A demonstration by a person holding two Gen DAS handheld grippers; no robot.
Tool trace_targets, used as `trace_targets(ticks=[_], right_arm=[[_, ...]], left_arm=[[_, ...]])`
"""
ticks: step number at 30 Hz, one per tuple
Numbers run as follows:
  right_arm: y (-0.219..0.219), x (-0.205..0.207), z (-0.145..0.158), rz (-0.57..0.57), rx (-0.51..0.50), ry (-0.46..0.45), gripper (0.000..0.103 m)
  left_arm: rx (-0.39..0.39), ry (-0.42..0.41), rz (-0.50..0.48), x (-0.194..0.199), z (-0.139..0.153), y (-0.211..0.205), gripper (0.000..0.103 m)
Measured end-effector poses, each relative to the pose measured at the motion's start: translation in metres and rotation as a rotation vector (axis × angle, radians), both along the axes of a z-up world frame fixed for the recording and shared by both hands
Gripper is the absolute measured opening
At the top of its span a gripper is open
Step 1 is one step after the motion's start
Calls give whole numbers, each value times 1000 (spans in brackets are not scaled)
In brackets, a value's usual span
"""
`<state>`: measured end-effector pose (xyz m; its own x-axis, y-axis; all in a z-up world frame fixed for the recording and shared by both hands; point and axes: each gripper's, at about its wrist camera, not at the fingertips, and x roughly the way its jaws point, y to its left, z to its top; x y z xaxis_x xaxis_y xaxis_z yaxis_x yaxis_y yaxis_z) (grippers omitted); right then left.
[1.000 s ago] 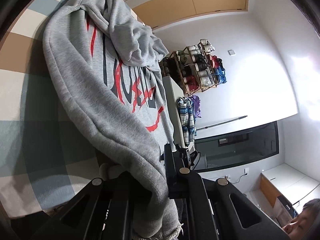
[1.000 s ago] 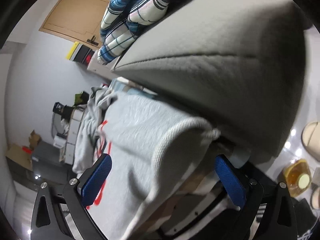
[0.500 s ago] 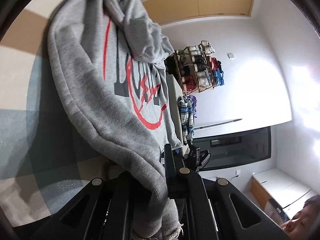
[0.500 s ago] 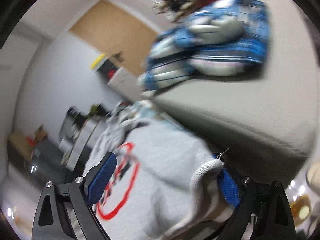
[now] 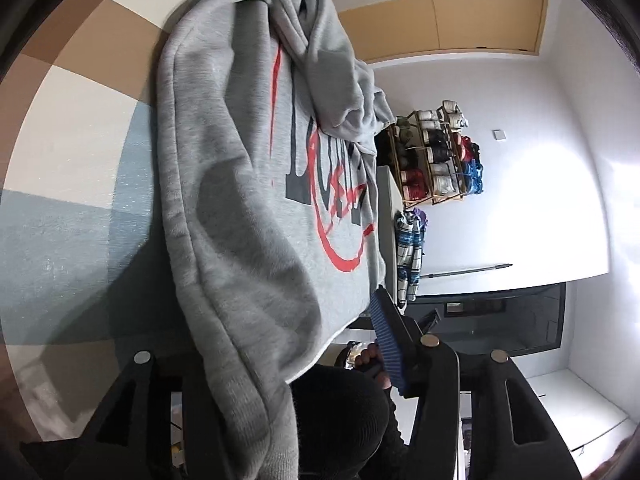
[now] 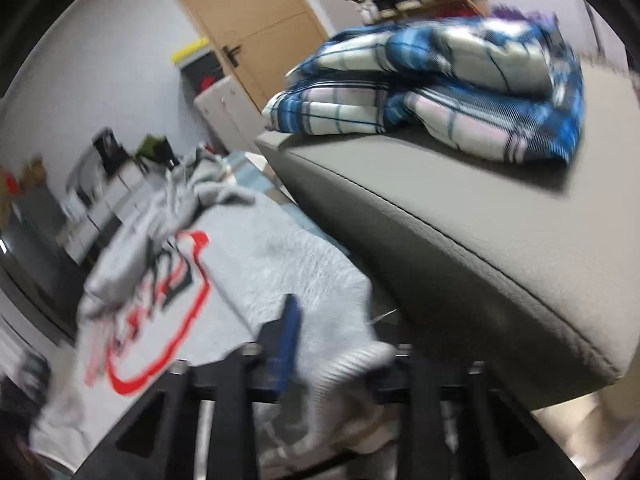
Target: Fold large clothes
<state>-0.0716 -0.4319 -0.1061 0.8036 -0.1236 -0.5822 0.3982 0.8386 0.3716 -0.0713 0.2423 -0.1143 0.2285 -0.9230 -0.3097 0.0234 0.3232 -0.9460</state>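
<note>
A checked rug [image 5: 72,168] carries the grey sweatshirt [image 5: 248,200]. The left hand-held gripper [image 5: 280,360], clamped on the hem a second ago, is opening around it; the right hand-held gripper [image 6: 332,344], wide before, is closing on the ribbed corner, taking over the fold.

Grey sweatshirt [image 5: 256,208], fleece knit, printed on the upper face with dark block lettering crossed by a red script and a red looping outline. Spread front-up over a checked surface of tan, white and blue-grey squares. Far end bunched: sleeve or hood fabric heaped in loose folds over the top of the print. Near edge thick and rolled, draped down toward the camera in the left wrist view. In the blurred right wrist view, same garment [image 6: 256,264] with ribbed hem band at the near corner, lying just beside a grey cushioned edge
</note>
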Motion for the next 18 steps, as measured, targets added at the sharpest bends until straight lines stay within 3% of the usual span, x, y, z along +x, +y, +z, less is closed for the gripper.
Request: trace_targets(ticks=[1,8,10,11,15,18], right_arm=[[0,1,3,4,-10,-5,11],[11,1,25,7,-128,-72,9],[13,1,35,8,-152,-100,8],[14,4,38,15,-152,-102,8],[16,9,50,35,-153,-100,8],[16,1,61,11,-184,-128,7]], left_arm=[[11,5,-3,0,-1,-1,46],[150,90,-22,1,-14,-9,45],[179,79,-21,-1,-11,-7,18],[197,65,-23,-4,-9,-7,12],[252,64,12,-15,-7,1,7],[244,75,53,-29,-9,4,4]])
